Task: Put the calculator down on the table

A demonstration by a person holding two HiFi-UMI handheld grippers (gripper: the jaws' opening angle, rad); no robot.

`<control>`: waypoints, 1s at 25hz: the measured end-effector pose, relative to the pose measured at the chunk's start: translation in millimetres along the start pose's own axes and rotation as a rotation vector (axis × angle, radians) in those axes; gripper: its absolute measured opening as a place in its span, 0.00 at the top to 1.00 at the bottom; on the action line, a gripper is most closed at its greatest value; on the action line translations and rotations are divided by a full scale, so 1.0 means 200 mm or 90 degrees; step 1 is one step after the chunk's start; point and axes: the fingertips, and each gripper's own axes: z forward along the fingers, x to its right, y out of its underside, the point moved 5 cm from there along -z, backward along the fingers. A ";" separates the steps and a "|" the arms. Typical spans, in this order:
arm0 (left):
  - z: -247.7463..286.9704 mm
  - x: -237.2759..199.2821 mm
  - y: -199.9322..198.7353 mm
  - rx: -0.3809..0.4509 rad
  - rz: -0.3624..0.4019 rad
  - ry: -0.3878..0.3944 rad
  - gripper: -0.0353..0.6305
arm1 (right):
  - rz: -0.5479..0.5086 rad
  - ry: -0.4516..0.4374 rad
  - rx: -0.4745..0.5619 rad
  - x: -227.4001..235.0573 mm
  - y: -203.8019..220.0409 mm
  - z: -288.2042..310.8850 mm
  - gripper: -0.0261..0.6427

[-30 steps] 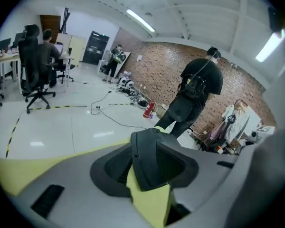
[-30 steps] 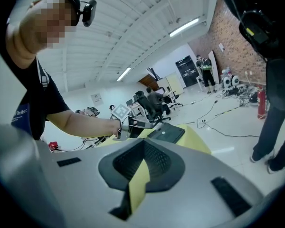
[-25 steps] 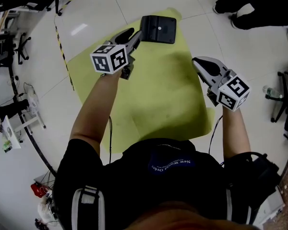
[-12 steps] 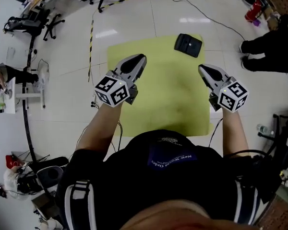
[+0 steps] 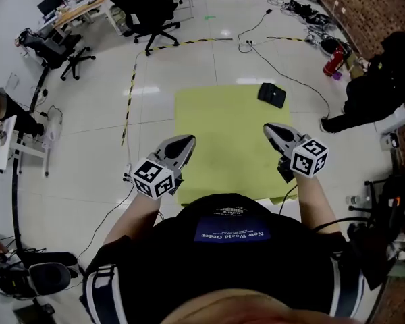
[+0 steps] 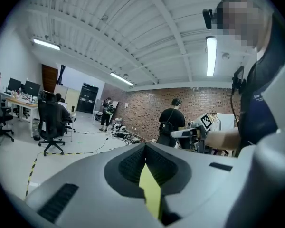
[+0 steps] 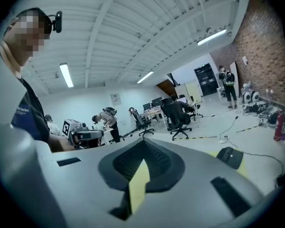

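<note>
While its jaws have just closed tight on nothing, the left gripper (image 6: 145,148) hangs over the near edge of the yellow-green table (image 5: 216,120), and the right gripper (image 7: 143,144) is clenched empty there too. The calculator (image 5: 272,94), a flat black slab with rounded corners, lies alone at the table's far right corner. A second ago the left gripper was at it; both have since drawn back.

Matt calculator (image 5: 272,94); matt table (image 5: 223,123) — glossy tiled floor (image 5: 88,174).

Black calculator (image 5: 272,94) — flat, far-right corner of yellow table (image 5: 216,120)
</note>
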 end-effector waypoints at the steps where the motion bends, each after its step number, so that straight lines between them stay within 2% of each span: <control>1: -0.05 0.01 0.01 0.001 -0.004 -0.001 0.94 | 0.007 -0.002 -0.001 -0.05 0.01 0.01 0.98; 5: -0.18 0.05 0.06 0.013 -0.011 -0.020 0.94 | 0.033 -0.025 0.004 -0.17 0.03 0.00 0.98; 9: -0.21 0.11 0.03 0.043 -0.022 -0.034 0.94 | 0.007 -0.025 -0.023 -0.17 0.03 -0.05 0.98; 17: -0.16 0.16 0.05 0.051 -0.023 -0.047 0.94 | -0.037 -0.055 -0.034 -0.16 0.03 -0.07 0.98; 25: -0.19 0.11 0.02 0.050 -0.023 -0.070 0.94 | -0.062 -0.069 -0.041 -0.16 -0.06 -0.04 0.98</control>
